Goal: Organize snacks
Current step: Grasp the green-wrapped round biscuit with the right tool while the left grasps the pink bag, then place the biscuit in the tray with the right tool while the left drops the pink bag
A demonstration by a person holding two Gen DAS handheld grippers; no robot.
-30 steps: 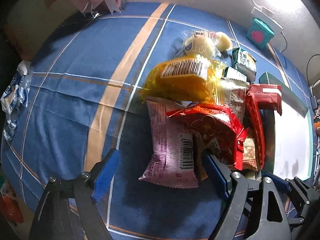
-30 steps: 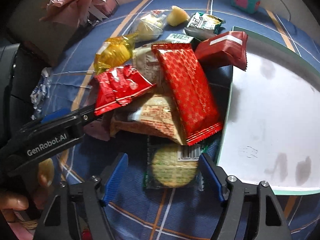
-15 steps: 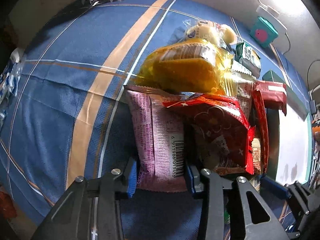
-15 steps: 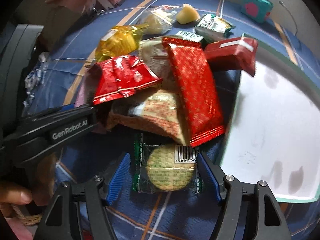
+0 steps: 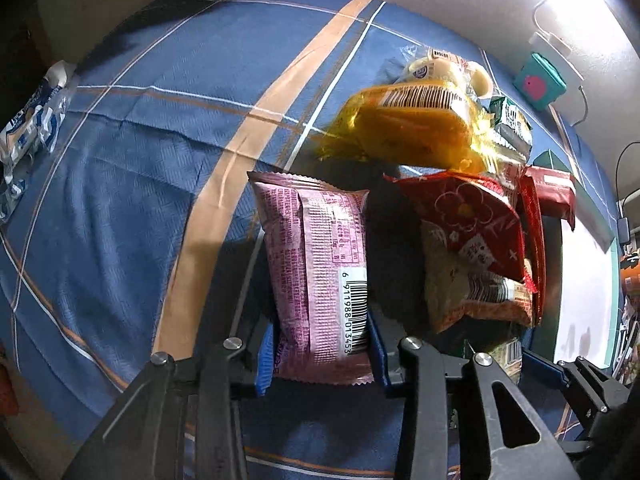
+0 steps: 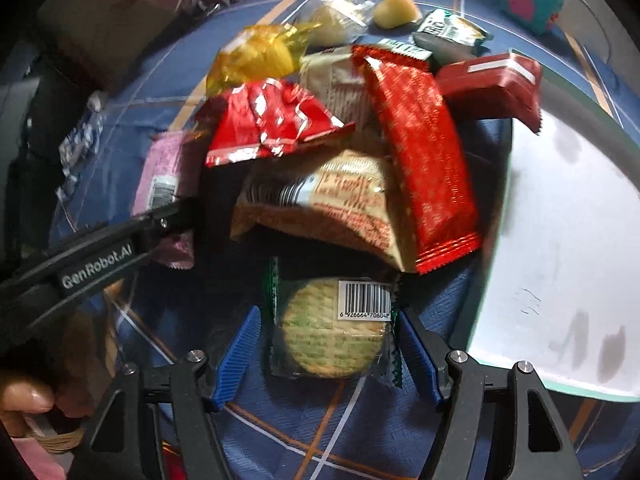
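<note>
Snacks lie heaped on a blue plaid tablecloth [image 5: 132,184], beside a white tray [image 6: 560,264] with a teal rim whose visible interior holds no packet. My left gripper [image 5: 322,352] is clenched on the lower end of a pink packet [image 5: 316,264], its blue pads pressing both long edges just beside the barcode; the packet lies at the left margin of the heap. My right gripper [image 6: 326,354] straddles a clear green-edged cracker packet [image 6: 330,328] at the near edge of the heap; the right pad meets the packet's serrated edge, the left pad stands slightly apart, so I read these jaws as released, not yet gripping. Behind the cracker packet, a beige packet [image 6: 332,204] lies under a crumpled red wrapper [image 6: 272,124] and a long red gold-patterned packet [image 6: 424,160], which leans toward the tray. A dark red packet [image 6: 492,80] overlaps the tray's far corner. A yellow cellophane packet [image 5: 412,132] and pale round sweets [image 5: 432,70] sit at the far end. A teal box [image 5: 538,80] stands apart near the wall.
</note>
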